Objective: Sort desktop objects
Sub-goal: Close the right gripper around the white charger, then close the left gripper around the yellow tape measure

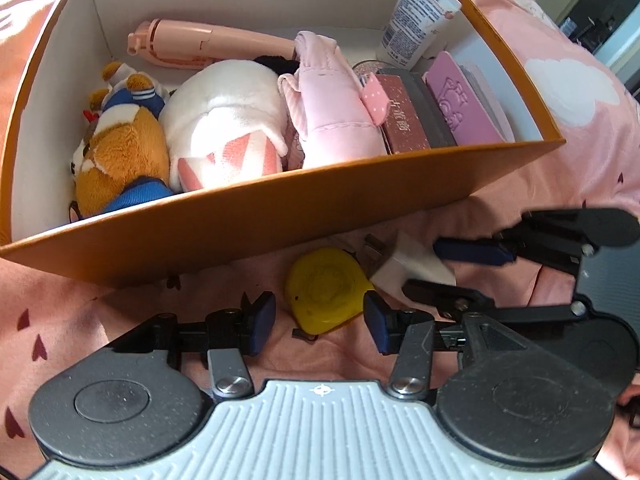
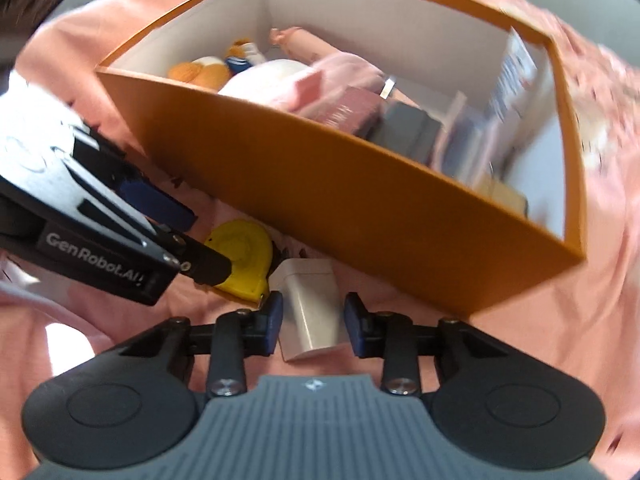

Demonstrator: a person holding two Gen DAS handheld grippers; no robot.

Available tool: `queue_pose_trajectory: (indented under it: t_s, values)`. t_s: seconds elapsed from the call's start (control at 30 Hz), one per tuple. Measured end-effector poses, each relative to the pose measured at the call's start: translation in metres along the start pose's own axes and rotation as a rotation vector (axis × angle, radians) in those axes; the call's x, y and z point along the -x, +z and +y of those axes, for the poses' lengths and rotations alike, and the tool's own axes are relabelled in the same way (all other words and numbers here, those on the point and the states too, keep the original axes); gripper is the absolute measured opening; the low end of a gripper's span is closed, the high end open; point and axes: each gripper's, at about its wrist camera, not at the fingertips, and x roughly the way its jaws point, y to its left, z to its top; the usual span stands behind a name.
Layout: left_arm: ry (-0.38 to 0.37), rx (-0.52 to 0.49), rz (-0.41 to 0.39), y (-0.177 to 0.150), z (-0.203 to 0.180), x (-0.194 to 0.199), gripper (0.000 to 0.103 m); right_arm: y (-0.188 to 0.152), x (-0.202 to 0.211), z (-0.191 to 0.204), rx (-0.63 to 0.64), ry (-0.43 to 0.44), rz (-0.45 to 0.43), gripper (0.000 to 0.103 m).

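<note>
Your left gripper point(image 1: 320, 322) hangs over the yellow tape measure point(image 1: 326, 290), which lies on the pink cloth point(image 1: 100, 320) just in front of the orange box point(image 1: 240, 220); its jaws stand apart on either side of the tape measure, neither pad pressing on it. Your right gripper point(image 2: 313, 322) straddles the white charger point(image 2: 312, 308) lying just beside the tape measure, its jaws apart with a gap on the right side. Inside the box sit a brown plush toy point(image 1: 120, 152), a white plush point(image 1: 224, 120) and a white tube point(image 1: 420, 16).
</note>
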Motion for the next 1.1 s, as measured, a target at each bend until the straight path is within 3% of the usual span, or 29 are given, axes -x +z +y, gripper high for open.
queue_pose_trajectory:
  t_s: [0.27, 0.67, 0.77, 0.87, 0.97, 1.1]
  values:
    - [-0.017, 0.077, 0.027, 0.003, 0.010, -0.015, 0.059, -0.019, 0.016, -0.006, -0.203, 0.094, 0.019, 0.034]
    - [-0.077, 0.133, 0.002, -0.002, 0.011, -0.038, 0.067, -0.033, 0.016, -0.024, -0.391, 0.114, -0.013, 0.031]
    - [-0.086, 0.134, -0.011, -0.003, 0.011, -0.037, 0.062, -0.034, 0.013, -0.027, -0.421, 0.103, -0.033, 0.029]
    - [-0.087, 0.135, -0.027, -0.006, 0.011, -0.032, 0.061, -0.032, 0.006, -0.026, -0.433, 0.105, -0.053, 0.036]
    - [-0.096, 0.133, -0.056, -0.009, 0.011, -0.023, 0.042, -0.031, 0.000, -0.026, -0.435, 0.129, -0.043, 0.041]
    - [-0.105, 0.113, -0.062, -0.013, 0.009, -0.019, 0.040, -0.035, 0.000, -0.030, -0.473, 0.150, -0.060, 0.040]
